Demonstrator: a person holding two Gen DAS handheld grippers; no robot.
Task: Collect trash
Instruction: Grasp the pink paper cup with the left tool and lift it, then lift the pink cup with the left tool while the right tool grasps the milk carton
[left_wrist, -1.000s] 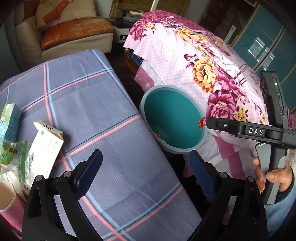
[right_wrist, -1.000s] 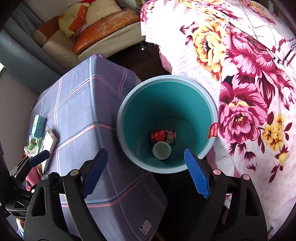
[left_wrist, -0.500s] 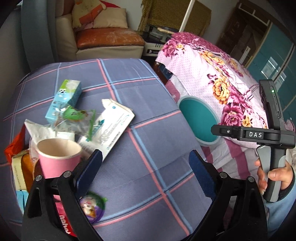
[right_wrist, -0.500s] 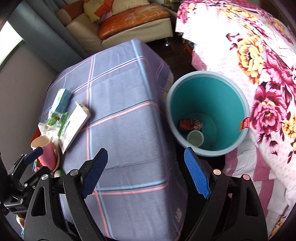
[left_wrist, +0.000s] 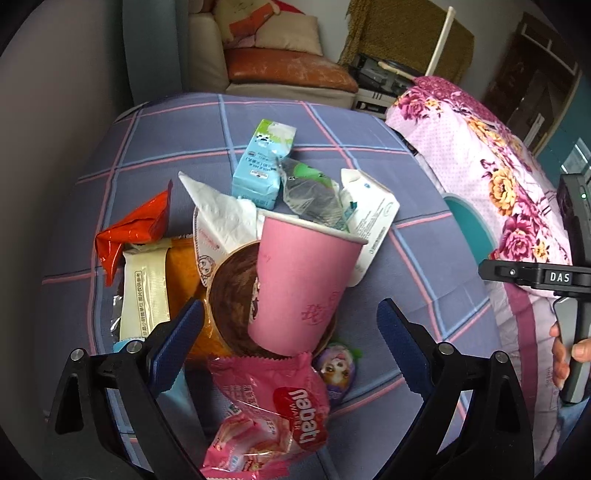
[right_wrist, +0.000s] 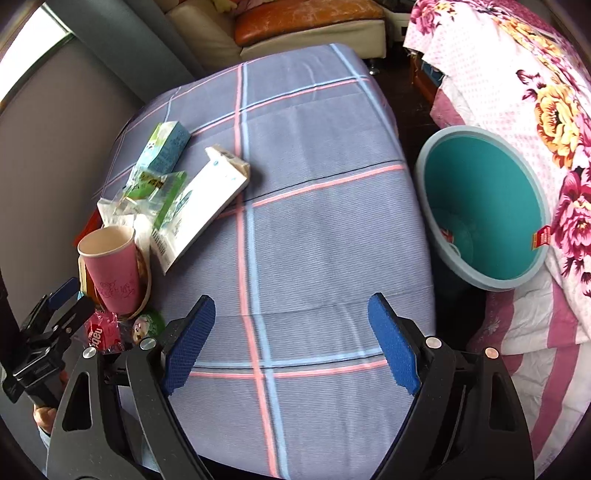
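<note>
A pile of trash lies on the plaid-covered table (left_wrist: 369, 140). In it stand a pink paper cup (left_wrist: 301, 280), a blue milk carton (left_wrist: 264, 164), a white carton (left_wrist: 373, 218), a red wrapper (left_wrist: 133, 229) and a pink nabati wafer pack (left_wrist: 273, 410). My left gripper (left_wrist: 290, 350) is open, its jaws on either side of the pink cup's base, just short of it. My right gripper (right_wrist: 293, 343) is open and empty over the table's bare middle. The teal bin (right_wrist: 484, 210) stands to the table's right, a red can in its bottom.
A bed with a floral cover (right_wrist: 535, 92) rises right of the bin. A sofa with an orange cushion (left_wrist: 288, 70) stands behind the table. White tissue (left_wrist: 225, 214), a clear plastic wrapper (left_wrist: 310, 192) and a small round sticker toy (left_wrist: 336, 369) lie among the trash.
My left gripper has swung left from the bin to the trash pile and closed in on the pink cup. My right gripper has moved from above the bin to over the table.
</note>
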